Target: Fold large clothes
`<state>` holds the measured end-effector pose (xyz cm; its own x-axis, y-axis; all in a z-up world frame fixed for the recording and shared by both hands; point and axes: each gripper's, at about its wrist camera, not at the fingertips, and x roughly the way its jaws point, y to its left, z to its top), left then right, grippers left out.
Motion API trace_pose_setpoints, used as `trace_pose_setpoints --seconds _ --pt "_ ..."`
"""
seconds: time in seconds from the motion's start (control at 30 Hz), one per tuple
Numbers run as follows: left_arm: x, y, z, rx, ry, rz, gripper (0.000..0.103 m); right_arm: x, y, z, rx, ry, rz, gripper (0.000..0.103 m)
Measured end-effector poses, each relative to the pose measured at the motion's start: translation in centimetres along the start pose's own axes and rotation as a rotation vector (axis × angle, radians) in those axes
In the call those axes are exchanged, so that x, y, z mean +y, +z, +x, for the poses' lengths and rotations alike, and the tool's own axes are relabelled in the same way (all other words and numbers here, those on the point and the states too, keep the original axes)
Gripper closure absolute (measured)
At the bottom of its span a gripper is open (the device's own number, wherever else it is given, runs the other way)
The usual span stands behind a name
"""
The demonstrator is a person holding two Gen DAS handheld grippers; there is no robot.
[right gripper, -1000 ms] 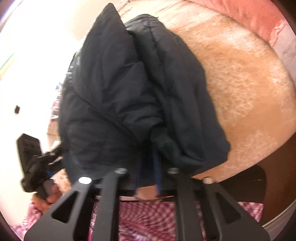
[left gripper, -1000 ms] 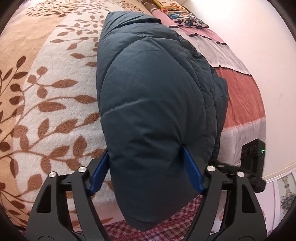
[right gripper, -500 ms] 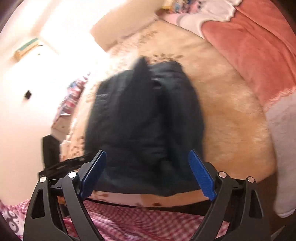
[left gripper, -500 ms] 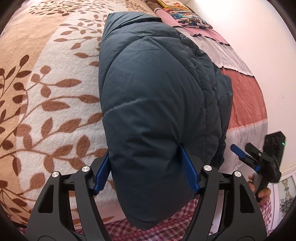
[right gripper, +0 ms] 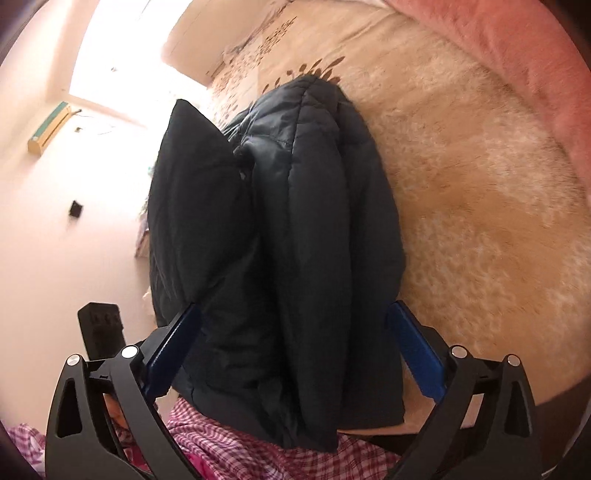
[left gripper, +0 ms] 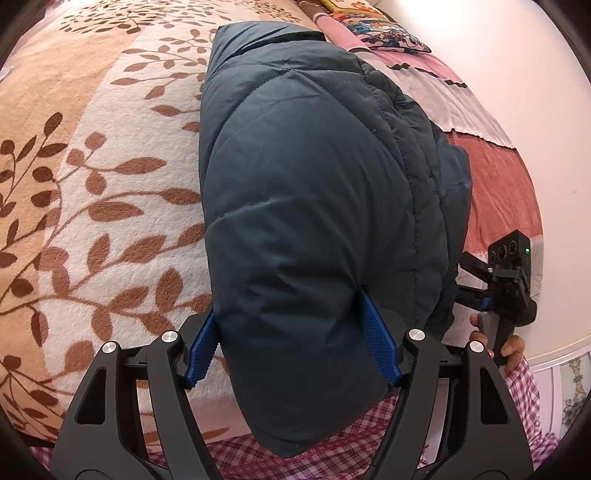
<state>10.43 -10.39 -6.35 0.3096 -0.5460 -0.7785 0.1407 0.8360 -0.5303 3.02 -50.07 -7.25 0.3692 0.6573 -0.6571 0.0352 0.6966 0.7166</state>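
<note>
Left wrist view: dark blue puffer jacket (left gripper: 314, 206) folded into a thick bundle on leaf-patterned blanket (left gripper: 92, 184), running from 6 toward 12 o'clock. Left gripper (left gripper: 295, 347) wide, blue pads straddling the near end, not clamped. Right gripper (right gripper: 295, 354) clenched on fabric a second ago, now spread around the bundle, seen at 3 o'clock beside it. Reads as a released fold; likely squaring up next.

place: home bedroom
bed: leaf-print fleece blanket (left gripper: 92, 177) covers the mattress, pink/grey striped quilt (left gripper: 491, 155) alongside
head end: patterned pillow (left gripper: 384, 31)
wall: plain, pale, AC unit (right gripper: 50, 129) mounted high, bright window (right gripper: 122, 55) beside it
</note>
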Motion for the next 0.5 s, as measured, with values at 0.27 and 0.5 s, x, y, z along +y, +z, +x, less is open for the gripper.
trace_pose_setpoints --seconds 0.27,0.5 --pt "-0.4 0.1 0.3 0.0 0.024 0.008 0.032 -3.1 -0.1 2.6 0.07 0.077 0.077 0.006" --pt "-0.8 0.1 0.1 -0.01 0.018 0.032 0.036 -2.7 -0.5 2.6 0.072 0.105 0.048 0.024"
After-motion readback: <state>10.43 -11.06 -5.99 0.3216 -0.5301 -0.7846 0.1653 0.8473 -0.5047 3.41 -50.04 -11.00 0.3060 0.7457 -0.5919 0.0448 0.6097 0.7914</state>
